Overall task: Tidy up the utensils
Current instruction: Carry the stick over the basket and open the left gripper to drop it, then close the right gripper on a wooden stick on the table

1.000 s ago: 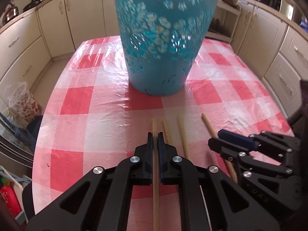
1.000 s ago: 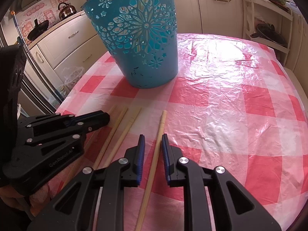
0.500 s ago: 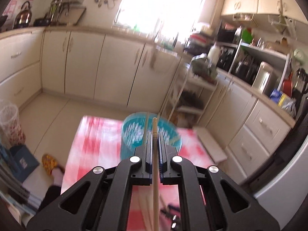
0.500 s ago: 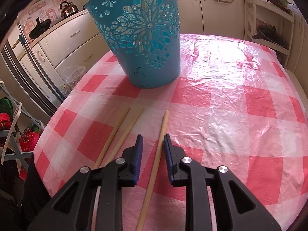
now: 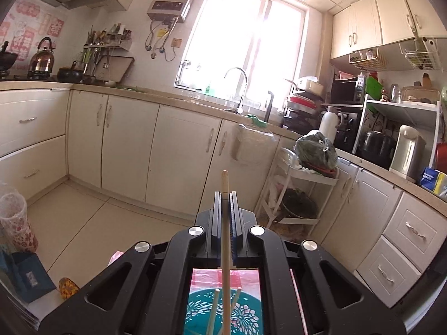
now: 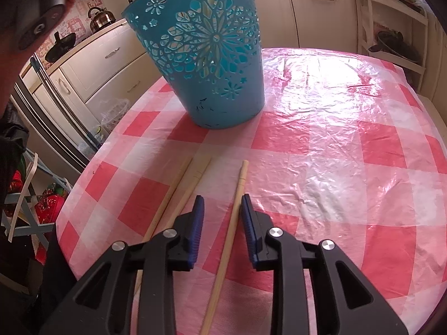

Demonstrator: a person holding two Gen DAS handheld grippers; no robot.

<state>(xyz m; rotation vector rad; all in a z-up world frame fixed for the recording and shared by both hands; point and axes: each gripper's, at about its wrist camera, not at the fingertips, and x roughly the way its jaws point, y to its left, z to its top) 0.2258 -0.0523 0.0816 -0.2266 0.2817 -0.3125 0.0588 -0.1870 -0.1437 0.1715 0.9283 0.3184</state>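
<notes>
My left gripper (image 5: 225, 195) is shut on a wooden chopstick (image 5: 225, 240), held upright high above the blue flower-pattern basket (image 5: 223, 312), whose inside shows below between the gripper arms with two chopsticks in it. In the right wrist view the basket (image 6: 206, 55) stands on the red-checked table (image 6: 335, 167). My right gripper (image 6: 220, 203) is open, low over the table, its jaws either side of a single chopstick (image 6: 232, 220). Two more chopsticks (image 6: 178, 192) lie side by side just to its left.
Kitchen cabinets (image 5: 178, 153), a sink counter and a white rack (image 5: 301, 195) surround the table. The person's hand with the left gripper's handle (image 6: 47, 8) is at the top left of the right wrist view. The table edge (image 6: 75, 195) is close on the left.
My left gripper has lifted its chopstick off the table and up over the basket, tilting to point at the kitchen wall. My right gripper has stayed open around its chopstick.
</notes>
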